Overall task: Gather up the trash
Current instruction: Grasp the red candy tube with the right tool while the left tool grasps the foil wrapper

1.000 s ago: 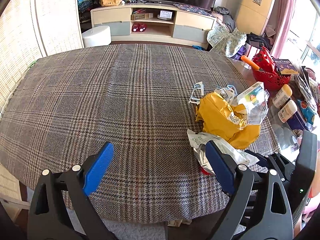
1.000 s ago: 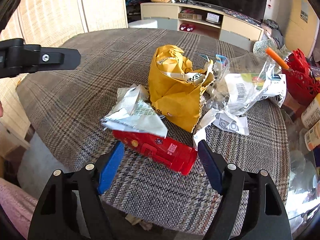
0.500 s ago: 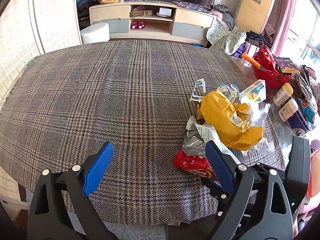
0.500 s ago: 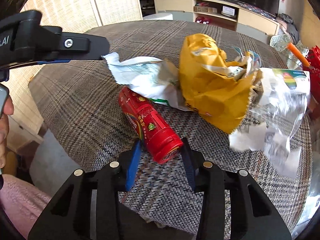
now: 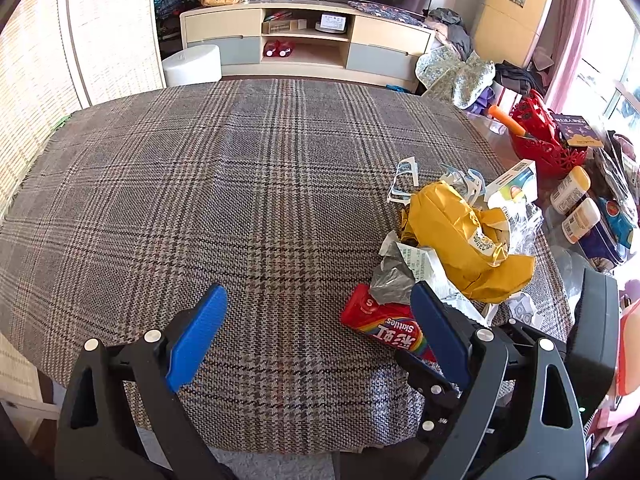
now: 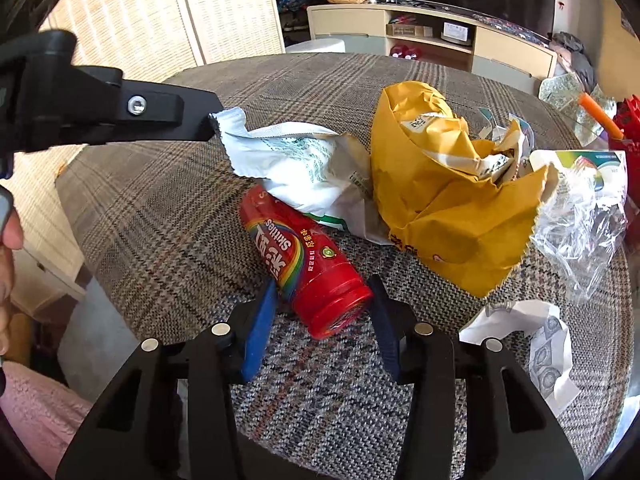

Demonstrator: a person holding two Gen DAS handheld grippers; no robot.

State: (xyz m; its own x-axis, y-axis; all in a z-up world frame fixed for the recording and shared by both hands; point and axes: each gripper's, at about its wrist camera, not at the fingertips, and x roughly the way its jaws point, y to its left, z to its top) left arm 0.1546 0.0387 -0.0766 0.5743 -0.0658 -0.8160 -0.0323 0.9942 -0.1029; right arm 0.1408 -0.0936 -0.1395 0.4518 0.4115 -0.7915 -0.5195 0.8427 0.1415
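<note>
A red Skittles bottle (image 6: pixel 304 256) lies on its side on the plaid tablecloth (image 5: pixel 240 184), cap end toward me. My right gripper (image 6: pixel 324 286) is shut on it, a blue pad pressing each side near the cap. A white and silver wrapper (image 6: pixel 304 160) rests on the bottle's far end. Behind it sits a crumpled yellow bag (image 6: pixel 448 208), with clear plastic (image 6: pixel 580 224) to its right. My left gripper (image 5: pixel 318 294) hovers open over bare cloth, just left of the bottle (image 5: pixel 384 324), with nothing between its fingers.
A white paper scrap (image 6: pixel 532 340) lies near the table's front right edge. A red basket (image 5: pixel 544 144) and two white bottles (image 5: pixel 572 188) stand on the glass to the right. The left gripper's black arm (image 6: pixel 120 112) reaches in beside the wrapper. A TV cabinet (image 5: pixel 304 44) lines the far wall.
My right gripper's jaws closed from wide apart onto the red bottle, which swung round with its cap toward me. The wrapper shifted with it. The left gripper stayed put.
</note>
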